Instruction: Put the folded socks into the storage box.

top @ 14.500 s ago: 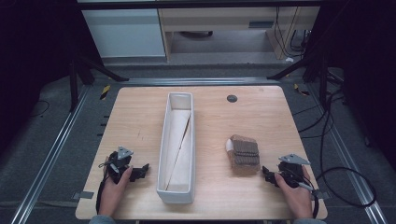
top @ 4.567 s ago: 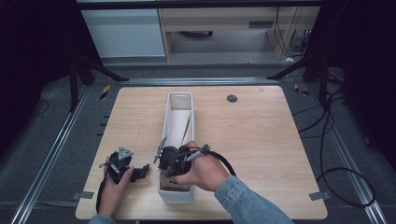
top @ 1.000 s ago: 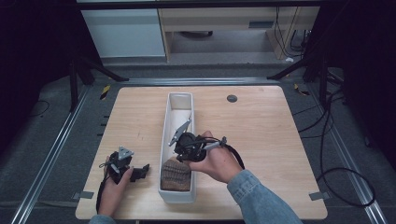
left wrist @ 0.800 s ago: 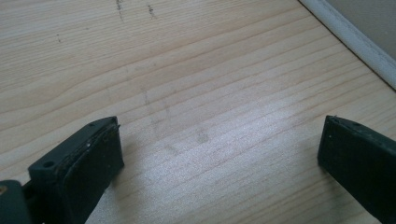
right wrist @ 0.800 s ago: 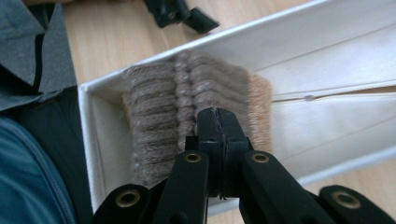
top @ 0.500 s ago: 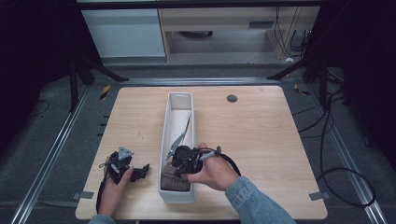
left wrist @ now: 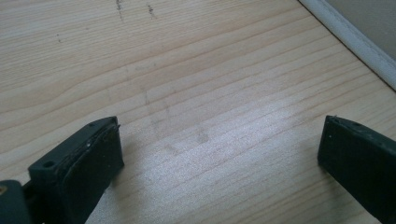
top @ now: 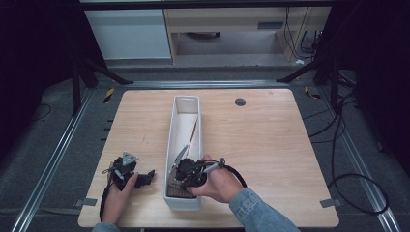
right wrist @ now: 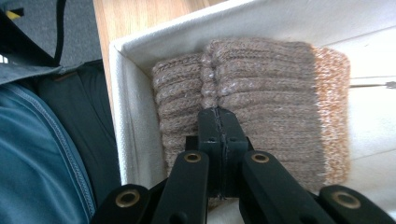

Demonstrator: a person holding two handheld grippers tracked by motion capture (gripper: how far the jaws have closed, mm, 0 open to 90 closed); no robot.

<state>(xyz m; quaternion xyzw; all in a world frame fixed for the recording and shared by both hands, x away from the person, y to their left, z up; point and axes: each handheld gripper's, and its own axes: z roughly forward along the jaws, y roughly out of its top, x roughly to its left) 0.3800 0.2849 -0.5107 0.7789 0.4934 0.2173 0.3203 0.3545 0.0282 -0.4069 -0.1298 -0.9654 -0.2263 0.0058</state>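
Note:
A brown knitted piece [right wrist: 261, 88] with an orange-flecked edge lies folded in the near end of the long white bin [top: 185, 100]; from above it shows as a dark patch [top: 177, 189]. My right gripper [right wrist: 218, 114] is shut, jaws closed flat against each other, with its tips touching the top of the knit. In the high view that gripper [top: 181, 176] hangs over the bin's near end. My left gripper [top: 147, 176] rests on the table left of the bin. Its jaws stand wide open [left wrist: 219, 154] over bare wood.
The bin's white wall [right wrist: 135, 121] stands tight against the knit. A thin slanted sheet [top: 191, 130] lies farther back inside the bin. A small dark disc [top: 240, 102] sits at the table's far right. The table's near edge lies just below both hands.
The knit went from the table's right side into the bin's near end. In the last second my right gripper came down and nearer, onto the knit. The left gripper stayed still.

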